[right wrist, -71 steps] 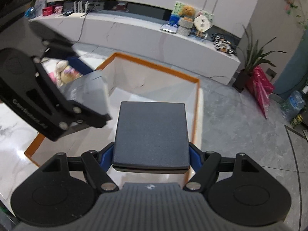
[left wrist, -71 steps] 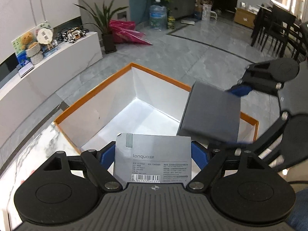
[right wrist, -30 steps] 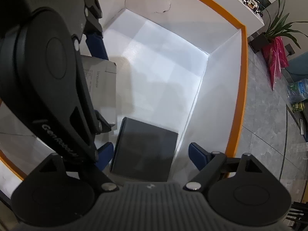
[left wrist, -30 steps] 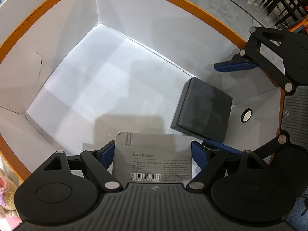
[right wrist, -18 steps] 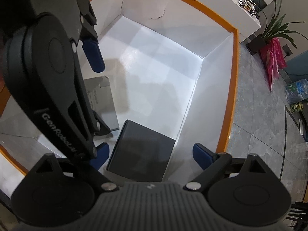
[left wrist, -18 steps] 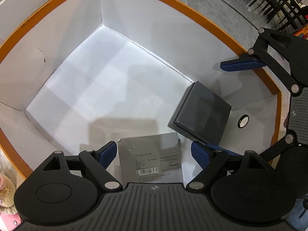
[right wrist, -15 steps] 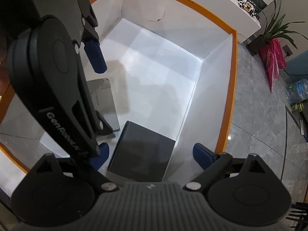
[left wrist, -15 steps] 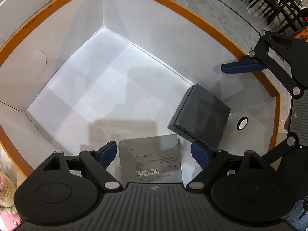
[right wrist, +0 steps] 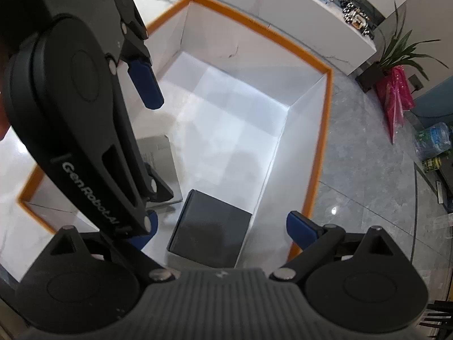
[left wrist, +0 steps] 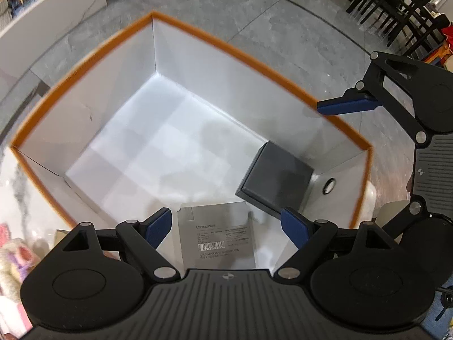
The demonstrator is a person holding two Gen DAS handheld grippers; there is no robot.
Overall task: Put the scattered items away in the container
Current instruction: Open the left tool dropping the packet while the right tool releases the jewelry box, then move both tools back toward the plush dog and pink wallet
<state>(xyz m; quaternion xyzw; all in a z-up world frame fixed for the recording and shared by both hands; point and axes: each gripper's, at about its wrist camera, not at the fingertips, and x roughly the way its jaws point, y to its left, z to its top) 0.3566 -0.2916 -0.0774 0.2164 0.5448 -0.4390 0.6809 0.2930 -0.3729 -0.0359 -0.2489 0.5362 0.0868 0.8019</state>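
Large white cardboard box with orange rim [left wrist: 226, 48] sits on pale marble bench [right wrist: 11, 212]. Left hand-held gripper [left wrist: 226, 228] hovers above box's near corner, tilted downward, blue pads spread, grasping nothing. Right hand-held gripper [right wrist: 220, 228] alongside, likewise released, pointing into box. Dark grey square box [left wrist: 276, 175] lies on container floor against side wall; silver-grey labelled flat box [left wrist: 216, 235] lies just beside it.
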